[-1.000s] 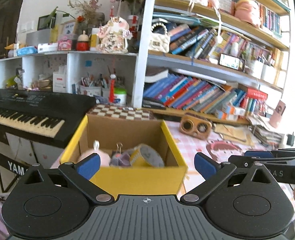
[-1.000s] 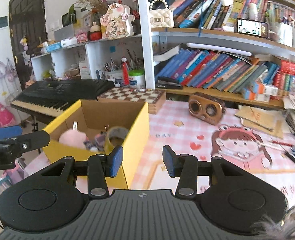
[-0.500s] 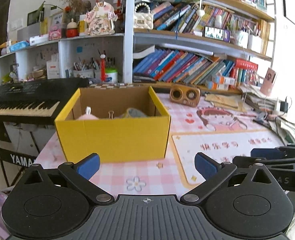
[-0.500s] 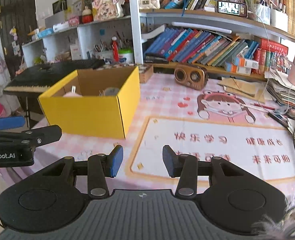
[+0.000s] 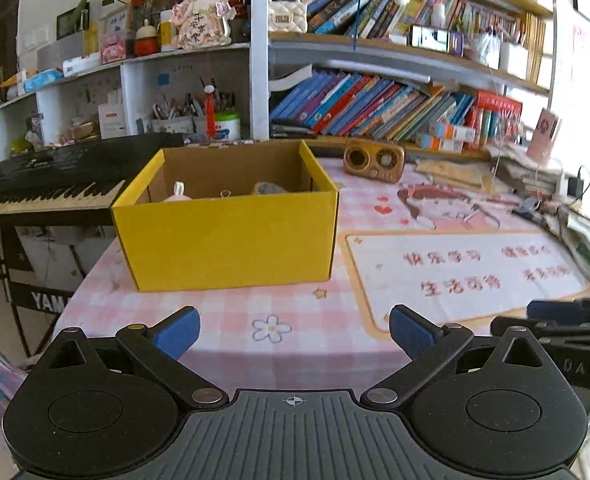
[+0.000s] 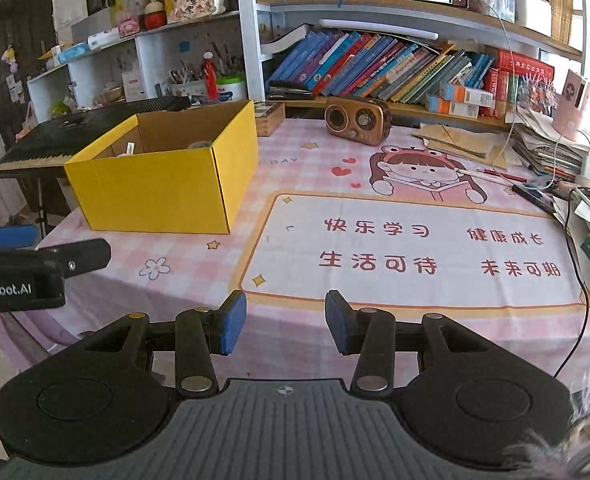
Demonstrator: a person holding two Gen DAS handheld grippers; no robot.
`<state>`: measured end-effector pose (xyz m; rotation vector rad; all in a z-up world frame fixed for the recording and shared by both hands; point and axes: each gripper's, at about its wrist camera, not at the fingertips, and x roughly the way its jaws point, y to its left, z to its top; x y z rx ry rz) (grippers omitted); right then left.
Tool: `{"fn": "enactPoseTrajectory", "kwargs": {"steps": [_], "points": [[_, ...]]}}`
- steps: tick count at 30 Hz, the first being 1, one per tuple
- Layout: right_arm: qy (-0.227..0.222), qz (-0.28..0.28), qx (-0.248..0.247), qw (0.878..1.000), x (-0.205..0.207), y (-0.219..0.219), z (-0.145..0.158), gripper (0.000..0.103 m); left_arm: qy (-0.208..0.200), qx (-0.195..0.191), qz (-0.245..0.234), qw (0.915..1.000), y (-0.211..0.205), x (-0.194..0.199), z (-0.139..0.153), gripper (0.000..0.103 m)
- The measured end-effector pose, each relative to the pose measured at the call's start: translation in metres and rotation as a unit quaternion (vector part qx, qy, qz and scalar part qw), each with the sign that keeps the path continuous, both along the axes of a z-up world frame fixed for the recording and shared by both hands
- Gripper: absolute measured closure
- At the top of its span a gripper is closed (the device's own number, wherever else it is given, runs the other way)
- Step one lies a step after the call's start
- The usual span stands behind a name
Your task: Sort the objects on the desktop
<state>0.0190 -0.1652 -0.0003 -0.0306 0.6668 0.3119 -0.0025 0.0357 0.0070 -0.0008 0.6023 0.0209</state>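
Note:
A yellow cardboard box [image 5: 231,240] stands on the pink checked tablecloth, at the table's left end; it also shows in the right wrist view [image 6: 163,184]. Inside it a pink plush [image 5: 179,196], a clip and a grey roll show just above the rim. My left gripper [image 5: 293,330] is open and empty, held back over the table's front edge in front of the box. My right gripper [image 6: 285,326] is open with a narrower gap, empty, over the front edge by the printed mat [image 6: 415,248].
A brown retro speaker [image 6: 358,120] and a chessboard box [image 6: 269,114] stand behind the yellow box. Bookshelves line the back. A black keyboard [image 5: 47,184] stands left of the table. Papers, pens and cables [image 6: 567,184] lie at the right edge.
Both grippers have drawn back from above the box toward the table's front edge. The box now looks farther away. Neither gripper's opening has changed.

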Motion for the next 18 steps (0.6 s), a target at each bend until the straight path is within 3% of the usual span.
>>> {"fn": "enactPoseTrajectory", "kwargs": {"steps": [3,18], "points": [[0.004,0.000,-0.002,1.000,0.0005,0.0009,-0.0010,0.060,0.012,0.016,0.005,0.9998,-0.0029,0.0003,-0.0021,0.001],[0.013,-0.005,-0.006,1.000,0.0052,-0.0036,-0.0009,0.052,0.014,0.011,0.006,0.9998,-0.0039,0.0030,-0.0015,0.000]]}}
